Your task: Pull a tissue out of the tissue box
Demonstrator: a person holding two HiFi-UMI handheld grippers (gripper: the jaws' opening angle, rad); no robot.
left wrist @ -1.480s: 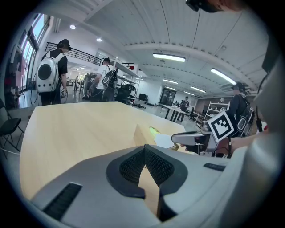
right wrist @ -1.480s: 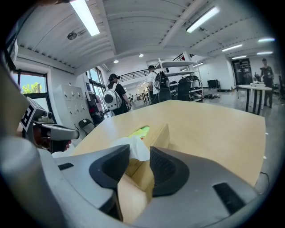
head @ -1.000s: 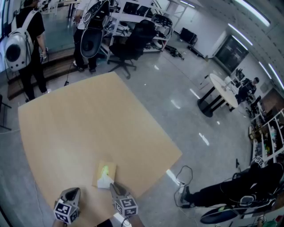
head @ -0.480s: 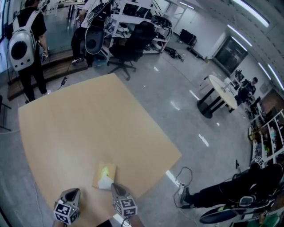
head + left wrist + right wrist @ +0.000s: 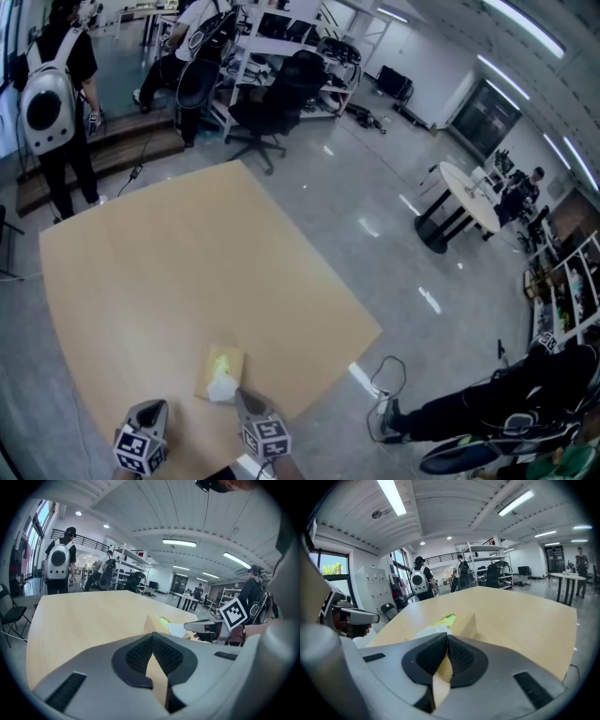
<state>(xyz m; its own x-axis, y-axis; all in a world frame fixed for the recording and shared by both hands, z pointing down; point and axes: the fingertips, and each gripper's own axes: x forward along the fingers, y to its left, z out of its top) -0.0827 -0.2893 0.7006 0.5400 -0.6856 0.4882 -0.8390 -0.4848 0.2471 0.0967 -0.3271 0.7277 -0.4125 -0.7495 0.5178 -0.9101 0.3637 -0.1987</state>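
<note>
A tan tissue box [image 5: 223, 364] with a yellow-green top lies near the table's front edge. A white tissue [image 5: 220, 386] sticks out of its near end. My right gripper [image 5: 235, 393] has its tips at that tissue and its jaws are shut, pinching the tissue's edge. In the right gripper view the tissue [image 5: 429, 631] bulges just past the closed jaw tips, in front of the box [image 5: 467, 622]. My left gripper [image 5: 158, 406] is left of the box, apart from it, shut with nothing in it. From the left gripper view the box [image 5: 152, 622] and the right gripper [image 5: 202, 626] show ahead.
The pale wooden table [image 5: 178, 262] stretches far ahead; its right edge [image 5: 337, 361] is close to the box. Beyond it are an office chair [image 5: 281, 89], shelving, and a person with a white backpack [image 5: 45, 103]. A cable [image 5: 384, 375] lies on the floor.
Both grippers keep their places. The tissue's white tuft looks more bunched at the right gripper's tips. People behind the table have shifted.
</note>
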